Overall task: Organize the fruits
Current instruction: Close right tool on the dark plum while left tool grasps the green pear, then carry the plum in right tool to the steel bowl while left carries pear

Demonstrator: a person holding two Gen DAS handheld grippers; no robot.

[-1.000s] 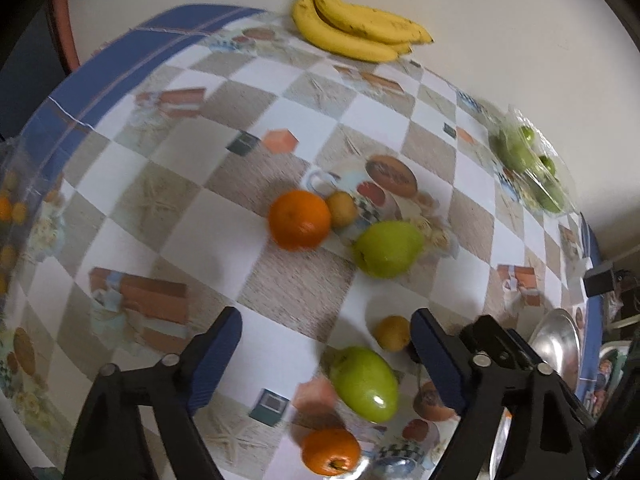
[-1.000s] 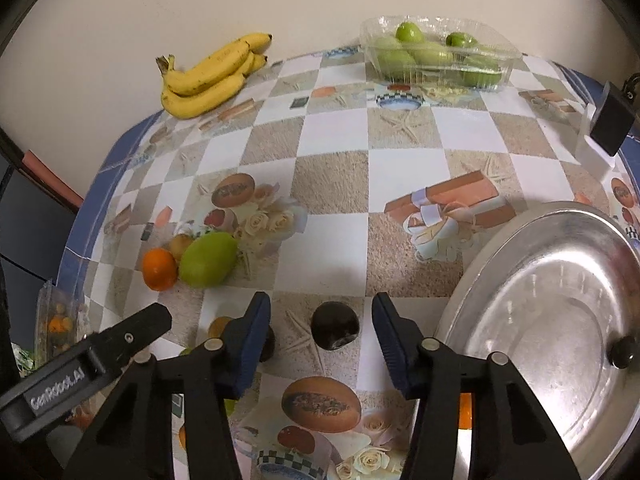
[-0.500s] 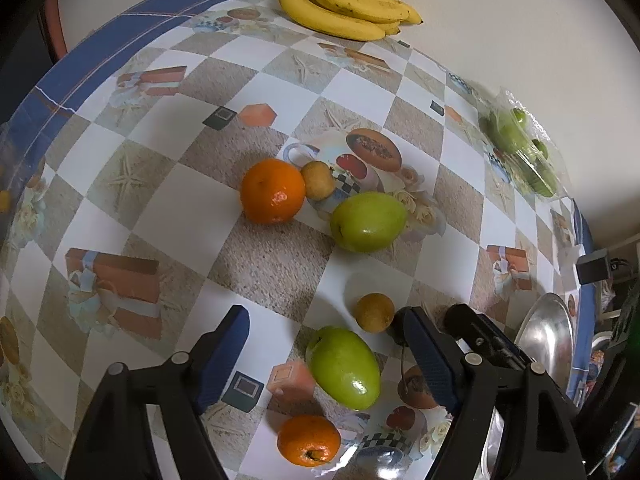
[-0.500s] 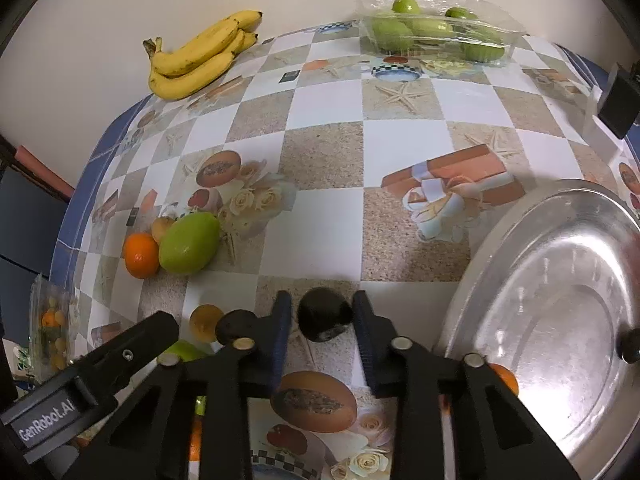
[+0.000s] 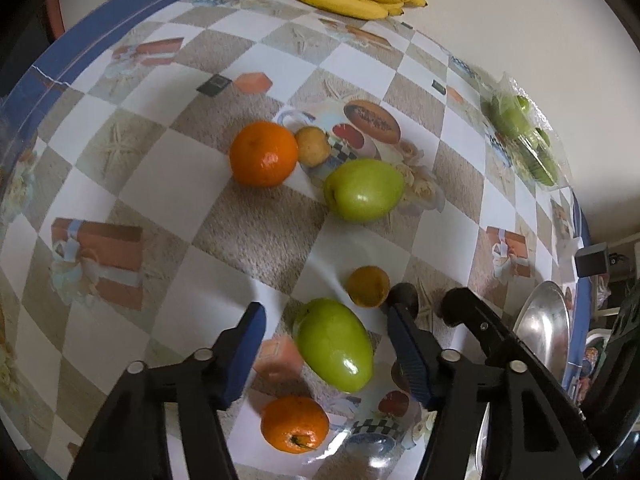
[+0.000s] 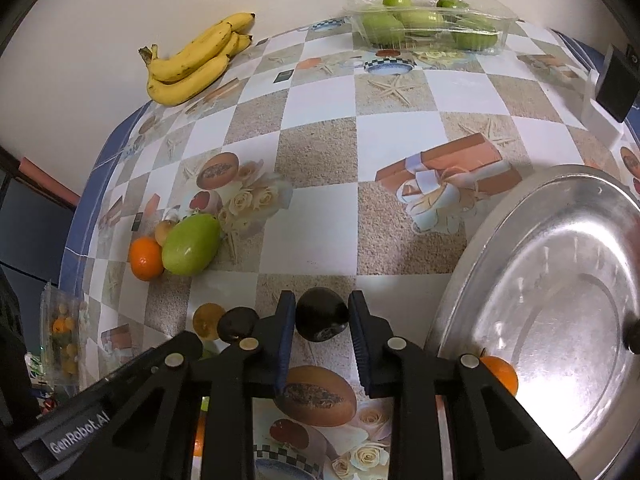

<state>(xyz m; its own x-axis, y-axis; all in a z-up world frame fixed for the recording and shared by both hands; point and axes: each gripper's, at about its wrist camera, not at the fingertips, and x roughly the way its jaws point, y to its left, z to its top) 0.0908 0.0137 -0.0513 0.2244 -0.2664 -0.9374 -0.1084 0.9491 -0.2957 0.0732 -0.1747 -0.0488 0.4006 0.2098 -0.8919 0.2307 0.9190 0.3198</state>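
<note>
Right gripper (image 6: 322,320) clamps the small dark round fruit (image 6: 320,314) between its blue pads; the big silver metal tray (image 6: 560,320) sits just off its right side. Left gripper (image 5: 324,344), jaws just closing but still apart, straddles the oblong green mango (image 5: 336,344), long axis slanting across its fingers.

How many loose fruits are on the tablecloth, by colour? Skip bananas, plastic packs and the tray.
Orange fruits: 2
Green fruits: 2
Small yellow-brown fruits: 2
Dark fruits: 2
Total: 8
</note>
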